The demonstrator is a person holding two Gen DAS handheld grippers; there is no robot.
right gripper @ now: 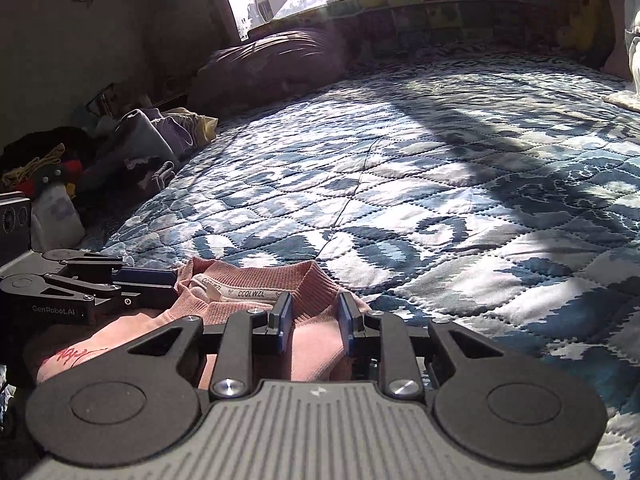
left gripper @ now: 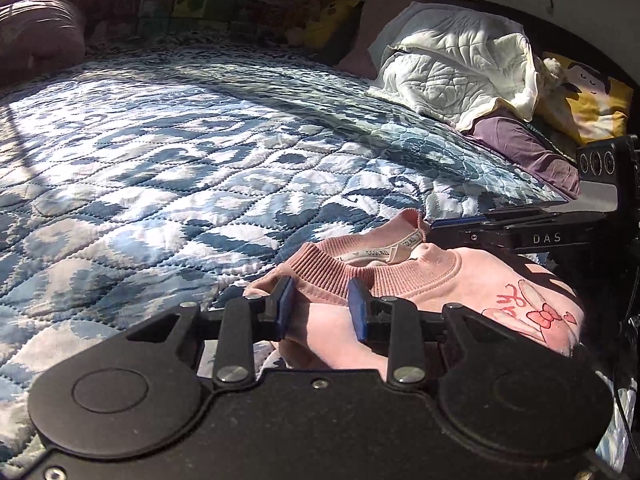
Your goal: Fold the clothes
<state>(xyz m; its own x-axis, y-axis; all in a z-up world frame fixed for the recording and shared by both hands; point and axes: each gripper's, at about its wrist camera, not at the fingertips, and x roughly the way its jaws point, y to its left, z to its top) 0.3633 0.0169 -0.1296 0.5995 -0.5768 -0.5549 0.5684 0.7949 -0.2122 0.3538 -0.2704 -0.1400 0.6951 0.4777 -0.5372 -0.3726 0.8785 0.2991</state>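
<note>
a pink sweatshirt [left gripper: 440, 292] is held up at the near edge of the bed [left gripper: 200, 168], at 5 o'clock in the left wrist view and at 7 o'clock in the right wrist view. its ribbed collar [right gripper: 248, 280] faces the cameras with the label [right gripper: 240, 290] showing. the left gripper [left gripper: 320, 308] is seen with its jaws partly spread and pink cloth bunched between them near the collar; whether the pads bear on the cloth cannot be told. the right gripper [right gripper: 312, 320] stands likewise, jaws partly spread, with a ridge of cloth rising between them below the collar.

risk: if the pads do not bear firmly, the soft knit can be expected to slip out on one side, leaving the garment hung askew and the fold line crooked. the two grippers sit close together, so a collision is possible. strong sun and shadow across the quilt may hide the hem and sleeves.
</note>
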